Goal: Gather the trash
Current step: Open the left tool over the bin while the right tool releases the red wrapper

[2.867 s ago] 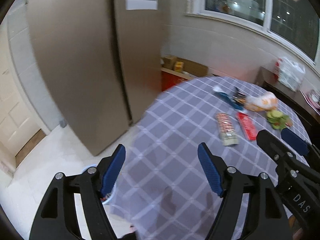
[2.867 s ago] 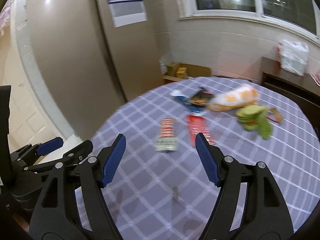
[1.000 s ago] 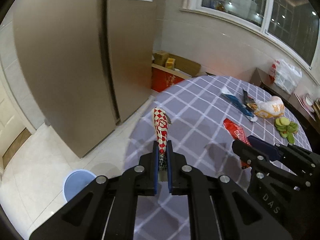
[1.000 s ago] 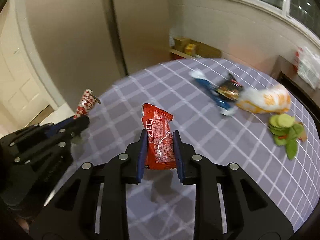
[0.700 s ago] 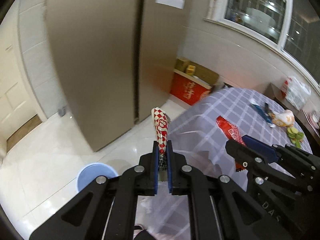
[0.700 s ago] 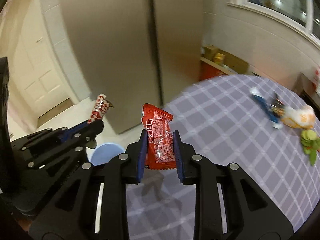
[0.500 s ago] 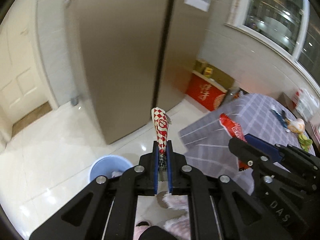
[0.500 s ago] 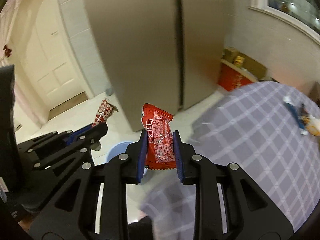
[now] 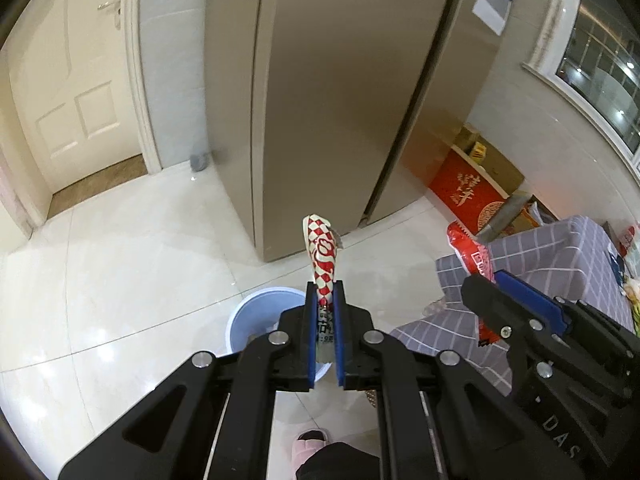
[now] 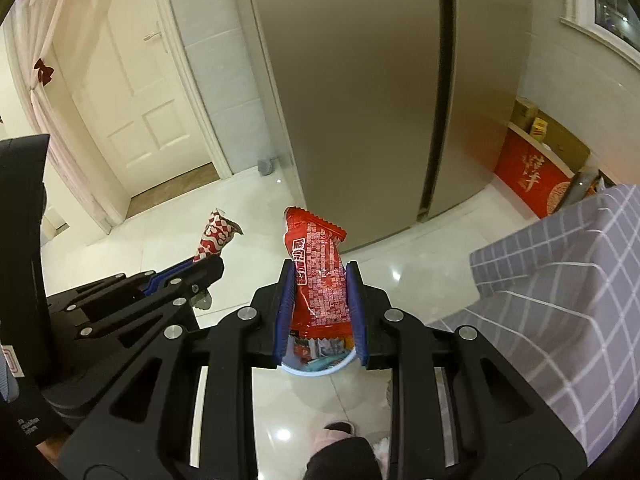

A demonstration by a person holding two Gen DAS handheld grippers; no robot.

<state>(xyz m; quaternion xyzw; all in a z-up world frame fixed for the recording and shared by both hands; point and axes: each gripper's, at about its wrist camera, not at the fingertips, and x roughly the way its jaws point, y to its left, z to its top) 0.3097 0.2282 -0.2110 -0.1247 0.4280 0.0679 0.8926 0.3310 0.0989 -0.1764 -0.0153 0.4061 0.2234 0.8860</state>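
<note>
- The tall bronze fridge (image 9: 340, 92) fills the background ahead of you, standing on a pale tiled floor (image 9: 132, 264), with a cream panelled door (image 9: 76, 92) off to its left.
- To your right, the table under its grey checked cloth (image 10: 560, 280) hangs into view; in the left wrist view a few leftover wrappers show at its far edge, too small to make out.
- A red box with gold lettering (image 9: 470, 196) sits on the floor against the wall beyond the fridge.
- The light blue bin (image 9: 260, 316) stands on the floor right below your grippers; in the right wrist view its rim and some trash inside peek out between the fingers.
- Your right gripper (image 10: 320, 308) is clamped on the red snack wrapper (image 10: 318, 276), which stands upright between the blue pads directly over the bin.
- Your left gripper (image 9: 324, 332) is pinched narrowly on the red-and-white checkered wrapper (image 9: 322, 256), held upright with its top curling; it sits above the bin's far side.
- The two grippers are side by side, near each other but apart.
- Your pink slipper (image 9: 310, 444) shows at the bottom edge, close to the bin.
</note>
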